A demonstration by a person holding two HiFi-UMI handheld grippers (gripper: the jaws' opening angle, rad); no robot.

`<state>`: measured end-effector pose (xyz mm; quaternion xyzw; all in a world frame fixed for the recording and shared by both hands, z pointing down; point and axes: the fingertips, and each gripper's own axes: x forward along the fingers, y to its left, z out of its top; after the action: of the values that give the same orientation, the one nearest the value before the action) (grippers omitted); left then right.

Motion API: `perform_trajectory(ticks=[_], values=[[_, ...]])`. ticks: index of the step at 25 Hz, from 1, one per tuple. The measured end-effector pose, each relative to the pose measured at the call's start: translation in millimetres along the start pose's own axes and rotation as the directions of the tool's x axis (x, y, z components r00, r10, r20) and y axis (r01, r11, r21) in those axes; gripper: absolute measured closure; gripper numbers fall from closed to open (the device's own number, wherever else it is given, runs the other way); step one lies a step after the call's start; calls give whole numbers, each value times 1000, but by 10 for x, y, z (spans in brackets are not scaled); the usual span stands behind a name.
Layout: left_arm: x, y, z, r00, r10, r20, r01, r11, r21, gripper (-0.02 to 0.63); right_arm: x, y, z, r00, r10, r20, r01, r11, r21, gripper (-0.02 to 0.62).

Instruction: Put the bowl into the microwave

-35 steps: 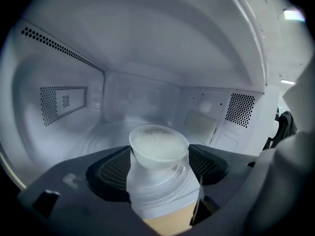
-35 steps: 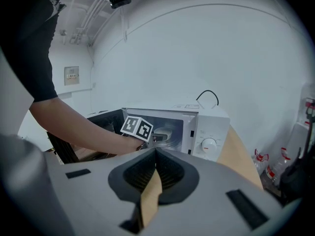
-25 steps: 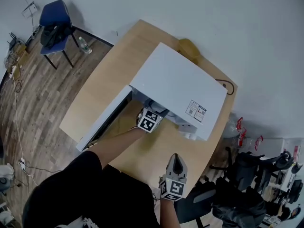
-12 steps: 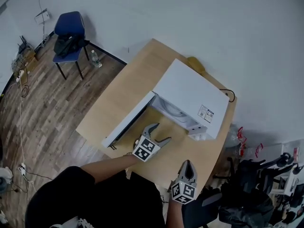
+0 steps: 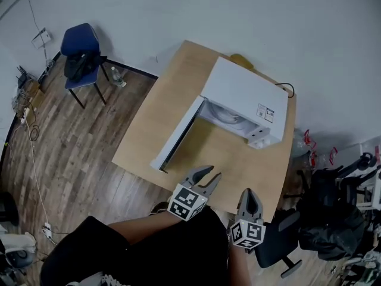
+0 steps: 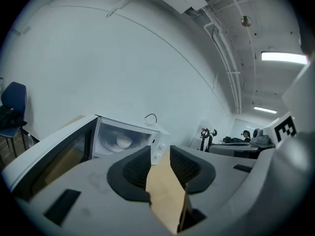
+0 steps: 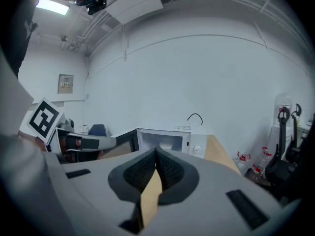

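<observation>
The white microwave (image 5: pixel 245 97) stands on the wooden table (image 5: pixel 172 100) with its door (image 5: pixel 177 134) swung wide open. A white bowl (image 6: pixel 123 142) sits inside the cavity, also seen as the bowl (image 7: pixel 166 144) in the right gripper view. My left gripper (image 5: pixel 209 173) hovers over the table's near edge, well back from the microwave. Its jaws have just been closing; a narrow gap remains and nothing is between them. My right gripper (image 5: pixel 249 194) is beside it, shut and holding nothing.
A blue chair (image 5: pixel 80 46) with a dark bag stands on the wood floor at far left, a bottle (image 5: pixel 117 76) next to it. A black office chair (image 5: pixel 280 243) is at the table's right near corner. A yellowish object (image 5: pixel 241 60) lies behind the microwave.
The left gripper has come out of the microwave and back toward me, and its jaws have narrowed. The right gripper has drawn back too. The bowl stays inside.
</observation>
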<state>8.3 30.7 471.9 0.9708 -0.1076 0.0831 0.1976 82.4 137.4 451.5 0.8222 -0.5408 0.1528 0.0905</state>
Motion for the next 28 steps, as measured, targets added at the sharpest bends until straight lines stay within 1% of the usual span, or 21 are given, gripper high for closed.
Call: perform_trajectory(ticks=[1,3,6,9,11,16,20,23,28], values=[[-82,-41,40,1000,-16,22,17,1000,-12,488,-33,48,7,1000,5,2,-5,1000,-5,535],[-237,-92,109,998,-33,54,33,999,-12,565,-69,148,25,1000,17,9,-17,1000,-9,534],[-466,-155,191,997,-14,80,13,1000,22,571,-91,303,85,999,45,24,-45,999,-25,535],[-592,-162,286,993,21,117,-26,999,36,581,-76,403,182,996,77,51,-74,996,-49,535],[-634,-150,327,991,37,125,-43,998,42,581,-70,451,212,994,91,60,-87,994,-60,535],[-693,-152,296,991,72,111,-79,995,61,581,-137,499,179,994,84,76,-80,995,-54,535],[-659,-217,267,992,73,99,-80,995,62,581,-187,536,175,993,82,82,-75,994,-85,535],[-600,-282,272,993,65,98,-71,996,53,581,-228,465,222,993,72,90,-64,994,-87,535],[-480,-316,276,993,62,100,-69,995,72,581,-266,284,292,993,45,107,-37,996,-79,535]])
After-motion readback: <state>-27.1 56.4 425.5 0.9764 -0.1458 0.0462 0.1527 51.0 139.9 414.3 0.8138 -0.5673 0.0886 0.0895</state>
